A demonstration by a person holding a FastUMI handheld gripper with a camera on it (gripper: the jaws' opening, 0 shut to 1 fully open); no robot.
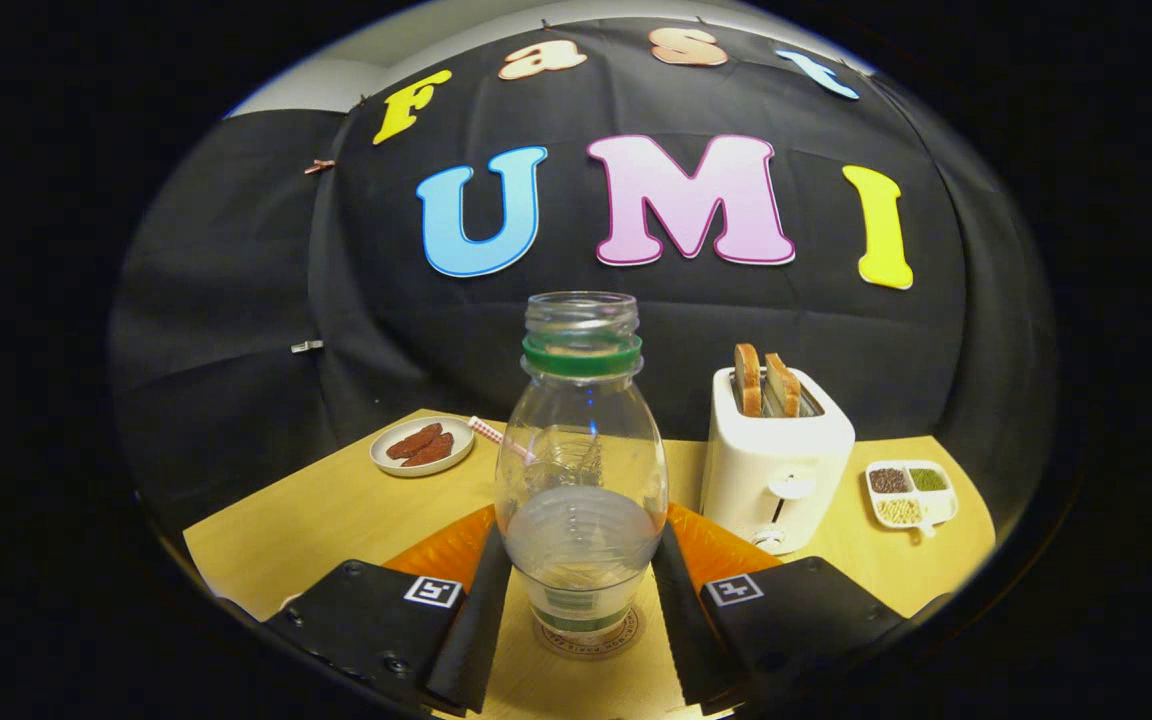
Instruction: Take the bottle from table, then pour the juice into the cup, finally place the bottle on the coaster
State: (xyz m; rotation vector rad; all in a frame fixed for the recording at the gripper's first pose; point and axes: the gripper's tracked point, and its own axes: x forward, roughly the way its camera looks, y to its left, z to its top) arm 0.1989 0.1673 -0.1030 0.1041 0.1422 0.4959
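Gripper view: I see the bottle (581,470) standing upright between the two fingers of the gripper (581,610), its base resting on a round coaster (591,635) on the wooden table (316,520). The bottle is clear plastic, uncapped, with a green ring at the neck, and it holds only a shallow layer of pale liquid in its lower part. I judge it light and bottom-weighted, with thin walls that flex under pressure and a smooth, slippery surface. The fingers (476,610) lie close along both sides of the lower body; I cannot tell whether they press on it or stand just clear. If a hold is needed, I take it low on the body, where the ribbed section is stiffer, and squeeze gently to avoid buckling the wall. A cup with a striped straw (496,437) shows through the bottle, directly beyond it. A plate of brown pieces (423,446) sits farther back to one side; a toaster (774,455) holding bread and a small divided dish (911,493) stand to the other. With the bottle on the coaster, I judge the task near its end.
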